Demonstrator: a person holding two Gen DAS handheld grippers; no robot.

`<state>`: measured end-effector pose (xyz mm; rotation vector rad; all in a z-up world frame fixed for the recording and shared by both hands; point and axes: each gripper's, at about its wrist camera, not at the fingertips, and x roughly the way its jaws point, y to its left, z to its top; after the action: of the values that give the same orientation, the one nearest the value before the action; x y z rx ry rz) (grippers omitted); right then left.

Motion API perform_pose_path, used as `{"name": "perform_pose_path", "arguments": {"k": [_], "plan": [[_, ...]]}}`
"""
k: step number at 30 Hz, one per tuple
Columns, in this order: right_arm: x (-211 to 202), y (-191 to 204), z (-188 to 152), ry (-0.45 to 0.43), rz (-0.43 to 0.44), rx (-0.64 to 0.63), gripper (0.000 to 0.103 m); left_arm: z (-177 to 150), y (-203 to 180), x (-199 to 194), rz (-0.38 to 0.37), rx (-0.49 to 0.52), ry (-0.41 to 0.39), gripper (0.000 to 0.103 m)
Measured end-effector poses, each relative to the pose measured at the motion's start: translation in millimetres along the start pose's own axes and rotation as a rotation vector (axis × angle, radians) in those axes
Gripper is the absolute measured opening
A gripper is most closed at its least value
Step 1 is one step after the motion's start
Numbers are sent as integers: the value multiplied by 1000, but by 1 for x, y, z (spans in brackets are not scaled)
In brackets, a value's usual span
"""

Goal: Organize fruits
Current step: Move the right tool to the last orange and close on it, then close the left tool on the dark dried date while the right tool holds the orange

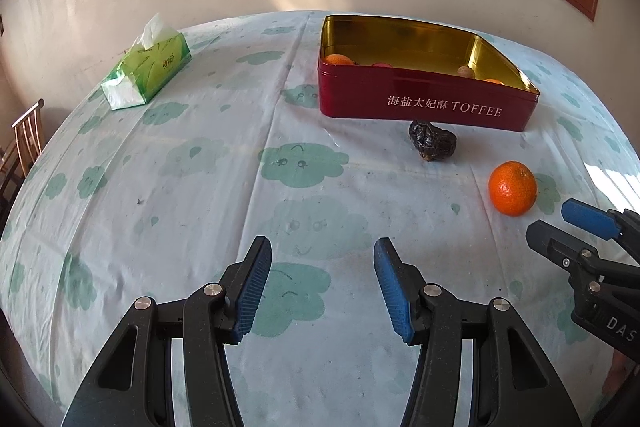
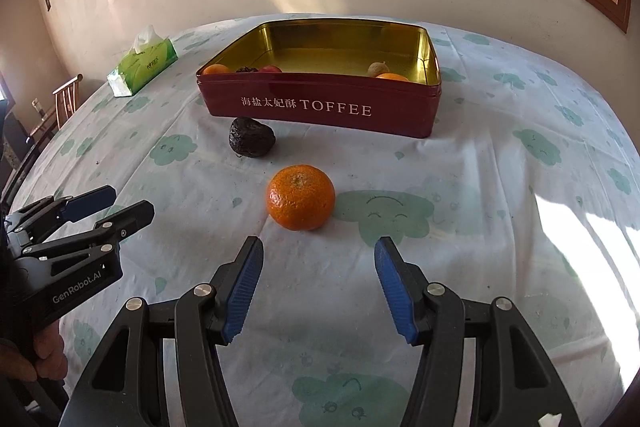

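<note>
A red TOFFEE tin (image 1: 424,107) (image 2: 320,109) with a gold inside stands open on the table and holds several small fruits. A dark wrinkled fruit (image 1: 432,145) (image 2: 251,138) lies just in front of the tin. An orange tangerine (image 1: 512,188) (image 2: 301,197) lies nearer on the cloth. My right gripper (image 2: 318,287) is open and empty, a short way behind the tangerine; it also shows in the left wrist view (image 1: 560,223). My left gripper (image 1: 322,291) is open and empty over bare cloth, left of the tangerine; it also shows in the right wrist view (image 2: 120,205).
A green tissue box (image 1: 146,71) (image 2: 142,65) sits at the table's far left. The table has a white cloth with green cloud prints (image 1: 160,187). A wooden chair (image 1: 28,135) stands off the left edge. A wall and window are behind.
</note>
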<state>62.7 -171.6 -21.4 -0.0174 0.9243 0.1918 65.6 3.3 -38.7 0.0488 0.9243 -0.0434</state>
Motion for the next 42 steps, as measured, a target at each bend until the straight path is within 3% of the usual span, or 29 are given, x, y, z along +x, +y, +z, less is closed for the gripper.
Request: {"name": "perform_pose_path", "arguments": {"k": [6,13,22,34,42], "plan": [[17,6,14,10,0,-22,53,5,0,8,-4,0,11,55],[30,10,19,11,6,-30,40,11,-4,18,-14,-3,20,55],[31,8,17,-1,-14,-43,38,17,-13,25,-20,9,20,55],[22,-58,22,-22,-135,47,38,30,-44,33,-71,48,2,55],[23,-88,18,-26,-149,101,38,42,-66,41,-99,68,-12,55]]}}
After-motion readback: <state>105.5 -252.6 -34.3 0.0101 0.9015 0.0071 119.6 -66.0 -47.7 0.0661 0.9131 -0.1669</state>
